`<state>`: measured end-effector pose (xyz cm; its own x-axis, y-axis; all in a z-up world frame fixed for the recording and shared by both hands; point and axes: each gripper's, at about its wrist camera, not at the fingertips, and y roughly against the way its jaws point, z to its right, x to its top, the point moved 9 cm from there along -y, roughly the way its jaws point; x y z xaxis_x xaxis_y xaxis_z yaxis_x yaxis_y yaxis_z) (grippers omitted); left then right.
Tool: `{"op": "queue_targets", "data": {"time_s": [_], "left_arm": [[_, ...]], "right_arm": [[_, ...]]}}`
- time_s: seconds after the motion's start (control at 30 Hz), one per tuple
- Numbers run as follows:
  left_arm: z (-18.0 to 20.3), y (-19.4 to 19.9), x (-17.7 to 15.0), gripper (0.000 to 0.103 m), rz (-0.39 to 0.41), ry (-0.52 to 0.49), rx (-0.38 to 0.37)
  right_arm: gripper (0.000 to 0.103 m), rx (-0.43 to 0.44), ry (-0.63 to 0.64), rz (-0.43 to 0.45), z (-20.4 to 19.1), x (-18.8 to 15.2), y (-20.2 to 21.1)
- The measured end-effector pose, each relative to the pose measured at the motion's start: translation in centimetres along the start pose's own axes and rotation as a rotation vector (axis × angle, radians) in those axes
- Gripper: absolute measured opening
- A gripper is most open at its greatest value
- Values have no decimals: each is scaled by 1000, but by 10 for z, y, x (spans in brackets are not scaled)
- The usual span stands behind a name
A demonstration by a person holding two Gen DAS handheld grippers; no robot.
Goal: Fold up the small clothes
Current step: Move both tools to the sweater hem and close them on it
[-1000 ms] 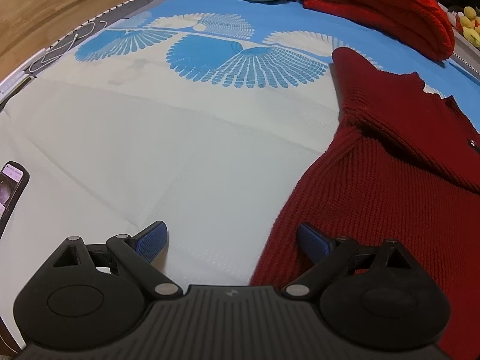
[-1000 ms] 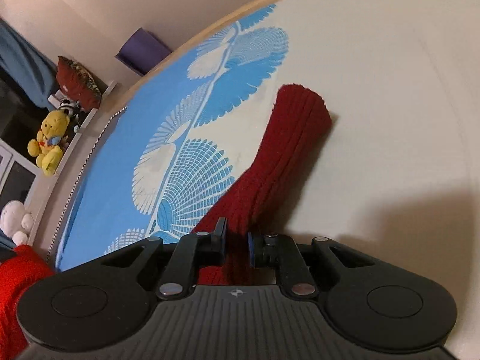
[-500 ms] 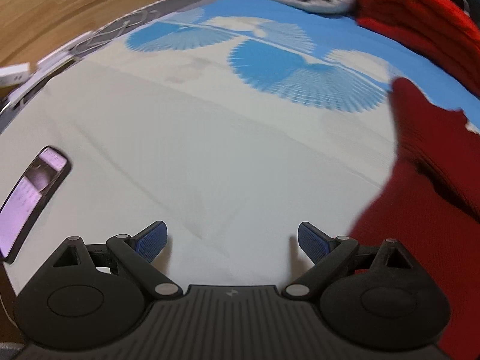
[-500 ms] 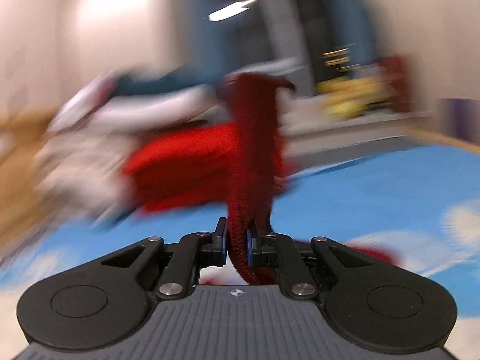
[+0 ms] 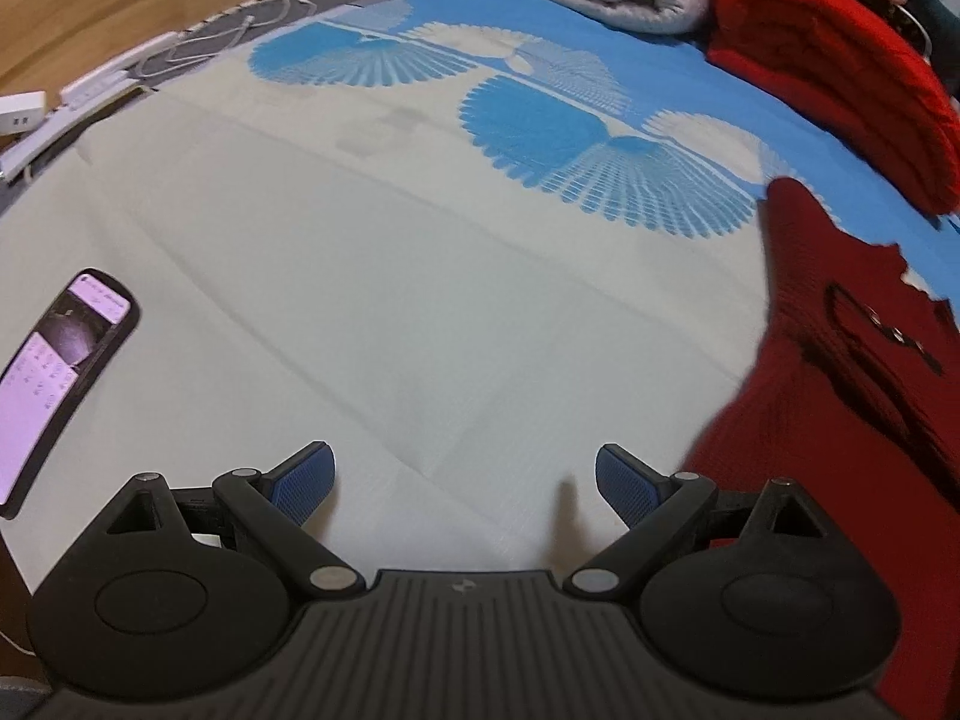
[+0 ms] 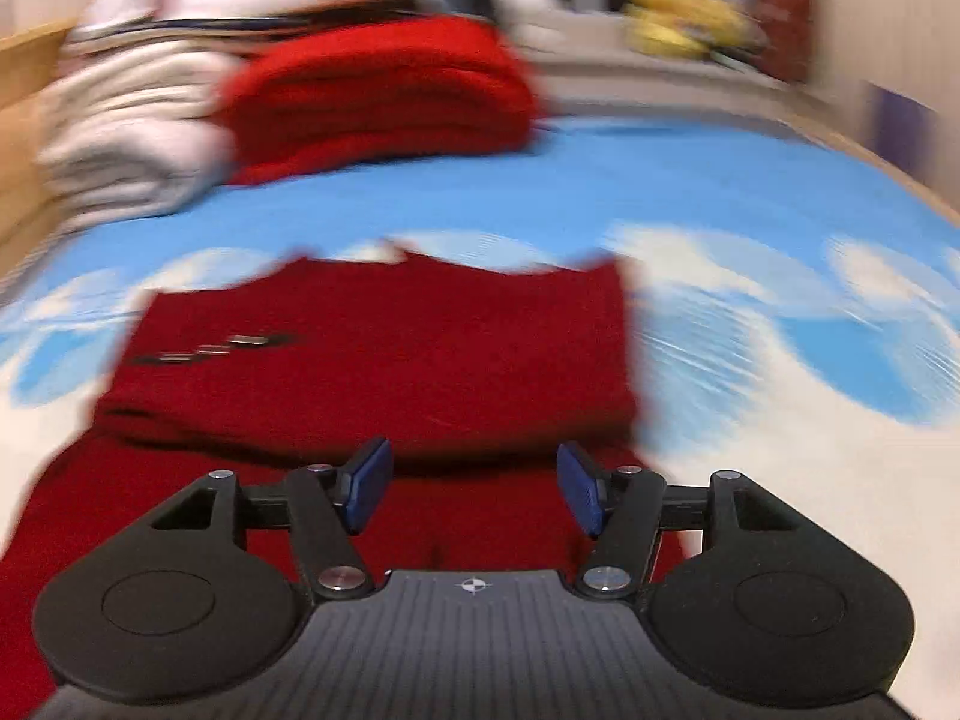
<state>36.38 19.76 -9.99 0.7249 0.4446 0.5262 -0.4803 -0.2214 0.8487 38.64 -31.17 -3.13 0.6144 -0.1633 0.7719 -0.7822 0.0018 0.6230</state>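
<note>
The right gripper (image 6: 474,483), jaws opening and apparently empty, hovers over the dark red knitted sweater (image 6: 384,348); the left gripper (image 5: 465,483), jaws open and empty, is beside it.

Bare sheet (image 5: 420,300) centre; phone (image 5: 54,372) left, folded stack (image 5: 828,78) behind.

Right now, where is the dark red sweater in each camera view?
Left wrist: dark red sweater along the right edge, beside the right jaw.
Right wrist: it fills the centre and lower left, under the opening jaws.
Shared landmark: the folded bright red blanket behind it.
</note>
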Motion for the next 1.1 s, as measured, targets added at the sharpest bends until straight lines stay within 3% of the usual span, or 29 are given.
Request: {"op": "queue_targets", "data": {"time_s": [0.13, 0.3, 0.43, 0.57, 0.8, 0.93, 1.1], "left_arm": [[19, 4, -12, 96, -19, -83, -75], [41, 6, -37, 96, -82, -175, -177], [43, 0, -62, 97, -148, -192, -212], [41, 7, -83, 102, -126, -257, -209], [37, 28, -119, 102, -119, -388, -231], [30, 36, -137, 102, -94, -397, -234], [26, 54, -156, 102, -87, -381, -253]], "right_arm": [[67, -55, -131, -79, 54, -44, 37], [74, -11, -215, -173, 88, -107, 71], [74, -37, -178, -197, 102, -133, 78], [75, 7, -217, -259, 117, -157, 84], [80, 216, -208, -324, 79, -173, 107], [81, 182, -123, -312, 65, -182, 115], [81, 192, -178, -296, 67, -189, 126]]}}
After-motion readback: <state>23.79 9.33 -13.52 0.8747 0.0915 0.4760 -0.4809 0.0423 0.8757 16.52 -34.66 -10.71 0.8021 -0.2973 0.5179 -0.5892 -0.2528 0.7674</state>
